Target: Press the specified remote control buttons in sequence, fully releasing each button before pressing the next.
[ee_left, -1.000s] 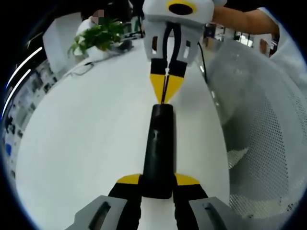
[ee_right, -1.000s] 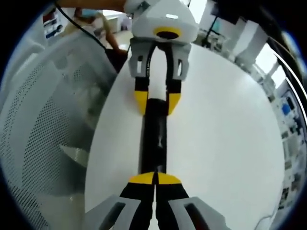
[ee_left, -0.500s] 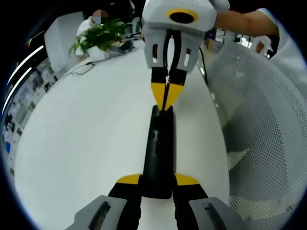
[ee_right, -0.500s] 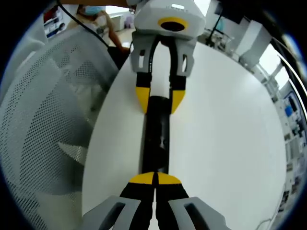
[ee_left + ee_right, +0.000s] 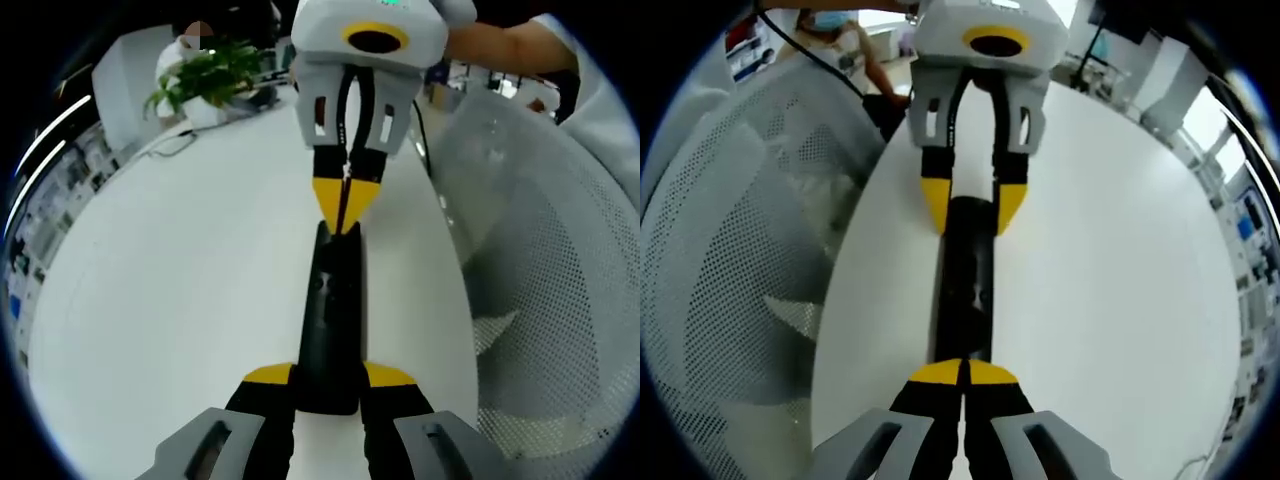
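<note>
The left gripper (image 5: pixel 328 392) is clamping one end of the remote (image 5: pixel 330 315), which is lying near the table's (image 5: pixel 180 300) chair-side edge. The right gripper (image 5: pixel 962 375), jaws closed together and empty, is resting its tips on the opposite end. A press seems underway; next it should lift fully clear before another button

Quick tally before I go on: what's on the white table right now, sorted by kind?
Remote control: 1, black, lying lengthwise between the two grippers
Potted plant: 1, green, at the far edge of the table
Grippers: 2, left gripper and right gripper
Total: 4
</note>
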